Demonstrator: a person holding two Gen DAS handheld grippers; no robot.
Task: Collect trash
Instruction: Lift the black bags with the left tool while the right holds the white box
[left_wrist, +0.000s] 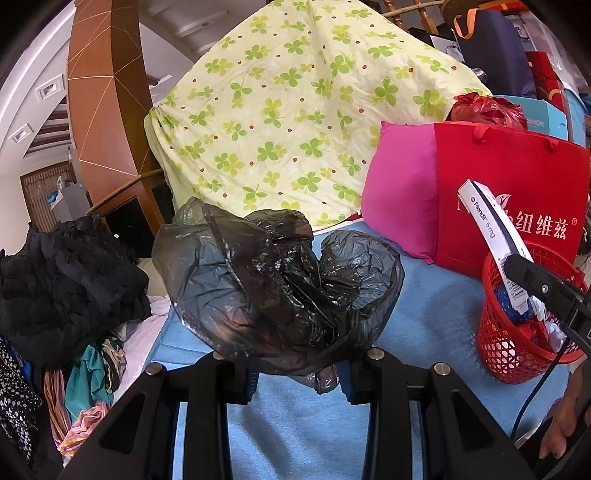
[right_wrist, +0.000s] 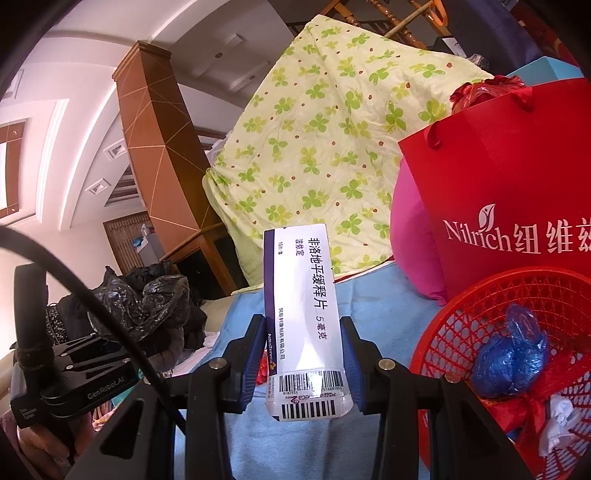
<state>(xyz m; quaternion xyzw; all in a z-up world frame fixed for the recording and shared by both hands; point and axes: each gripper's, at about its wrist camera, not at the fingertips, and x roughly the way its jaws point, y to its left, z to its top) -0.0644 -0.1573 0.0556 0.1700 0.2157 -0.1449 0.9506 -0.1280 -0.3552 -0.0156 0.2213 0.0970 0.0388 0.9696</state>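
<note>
My left gripper (left_wrist: 298, 373) is shut on a crumpled black plastic bag (left_wrist: 273, 280), which bulges up in front of its fingers above the blue blanket. My right gripper (right_wrist: 303, 354) is shut on a white medicine box (right_wrist: 301, 295), held upright with the barcode end toward the camera. A red mesh basket (right_wrist: 461, 306) stands just right of that box and holds a blue wad (right_wrist: 509, 354) and white paper (right_wrist: 557, 417). In the left wrist view the right gripper (left_wrist: 521, 269) holds the box (left_wrist: 487, 225) over the basket (left_wrist: 517, 350). In the right wrist view the left gripper (right_wrist: 107, 343) and its bag (right_wrist: 140, 299) are at the left.
A clover-print quilt (left_wrist: 288, 110) is heaped at the back. A red paper bag (left_wrist: 517, 184) and a pink pillow (left_wrist: 399, 195) stand behind the basket. A pile of clothes (left_wrist: 66, 280) lies at the left edge of the blue blanket (left_wrist: 303, 424). A wooden column (left_wrist: 107, 92) rises behind.
</note>
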